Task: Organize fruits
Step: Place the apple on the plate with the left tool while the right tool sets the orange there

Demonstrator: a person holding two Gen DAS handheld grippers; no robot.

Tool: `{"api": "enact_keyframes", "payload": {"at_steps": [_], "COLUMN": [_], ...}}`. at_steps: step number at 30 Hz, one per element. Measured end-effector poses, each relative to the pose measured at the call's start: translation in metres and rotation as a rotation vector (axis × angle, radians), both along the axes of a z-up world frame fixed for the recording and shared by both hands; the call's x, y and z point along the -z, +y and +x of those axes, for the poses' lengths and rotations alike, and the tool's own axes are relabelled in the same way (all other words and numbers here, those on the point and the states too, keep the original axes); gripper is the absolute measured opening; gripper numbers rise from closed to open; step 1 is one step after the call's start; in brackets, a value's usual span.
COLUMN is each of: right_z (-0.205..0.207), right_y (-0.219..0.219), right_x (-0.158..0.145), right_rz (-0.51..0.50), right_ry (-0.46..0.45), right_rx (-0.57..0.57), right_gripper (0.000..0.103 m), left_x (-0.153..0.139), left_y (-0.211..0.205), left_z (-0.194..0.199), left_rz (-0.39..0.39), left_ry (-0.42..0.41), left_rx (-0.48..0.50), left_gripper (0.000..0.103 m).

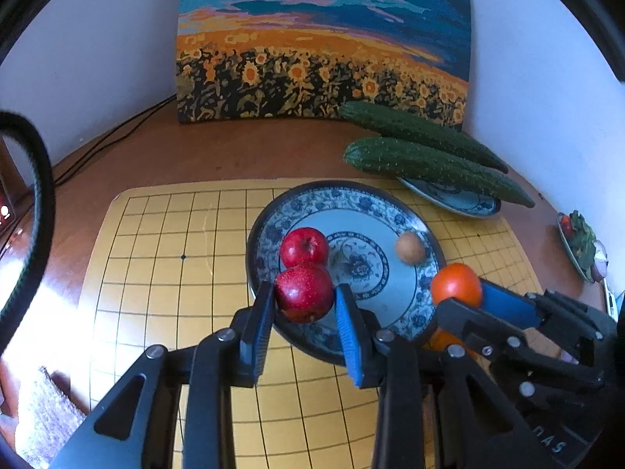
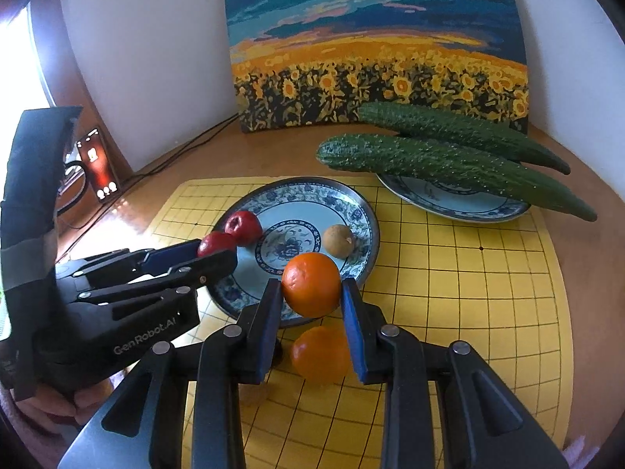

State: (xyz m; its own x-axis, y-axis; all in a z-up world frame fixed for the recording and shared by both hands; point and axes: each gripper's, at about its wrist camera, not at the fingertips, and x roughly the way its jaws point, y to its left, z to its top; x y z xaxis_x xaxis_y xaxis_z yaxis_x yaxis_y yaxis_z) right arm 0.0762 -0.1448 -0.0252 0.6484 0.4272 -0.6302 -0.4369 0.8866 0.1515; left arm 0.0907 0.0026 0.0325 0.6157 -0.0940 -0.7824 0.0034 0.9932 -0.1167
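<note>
Both wrist views, fruit-sorting stage. My left gripper (image 1: 304, 301) is clamped on a red apple (image 1: 304, 293), held over the 7 o'clock rim of the patterned plate (image 1: 343, 195). A second apple (image 1: 304, 245) lies on the plate just beyond it at 12 o'clock, the two seemingly touching. My right gripper (image 2: 311, 293) is closed on an orange (image 2: 311, 284), poised over the plate's 5 o'clock rim as that camera sees it.

The deciding relation, in my judgement: the plate's open floor lies at 12 o'clock from each gripper, and both fruits are round, so no axis needs aligning. The right gripper is nearer the free ground. A small brownish fruit (image 2: 338, 240) sits at 1 o'clock from the orange, close enough to be nudged on release.

Another orange (image 2: 321, 355) rests on the yellow grid mat (image 2: 488, 312) directly below the right gripper, not yet on the plate. Two cucumbers (image 2: 449, 164) lie across a second plate (image 2: 468, 211) at 2 o'clock, well apart. A sunflower painting (image 2: 375, 58) leans on the wall behind; a lit phone (image 2: 97, 164) stands at 10 o'clock.
</note>
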Motion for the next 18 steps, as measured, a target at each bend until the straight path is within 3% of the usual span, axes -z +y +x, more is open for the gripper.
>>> {"api": "enact_keyframes", "payload": {"at_steps": [18], "right_z": [0.018], "right_y": [0.001], "right_x": [0.006], "right_rz": [-0.022], "right_ry": [-0.004], "right_rx": [0.014], "right_gripper": [0.032], "left_x": [0.010], "left_y": [-0.003], "left_z": [0.009], "left_rz": [0.018], "left_ry": [-0.007], "left_rx": [0.009], "left_gripper": [0.033]}}
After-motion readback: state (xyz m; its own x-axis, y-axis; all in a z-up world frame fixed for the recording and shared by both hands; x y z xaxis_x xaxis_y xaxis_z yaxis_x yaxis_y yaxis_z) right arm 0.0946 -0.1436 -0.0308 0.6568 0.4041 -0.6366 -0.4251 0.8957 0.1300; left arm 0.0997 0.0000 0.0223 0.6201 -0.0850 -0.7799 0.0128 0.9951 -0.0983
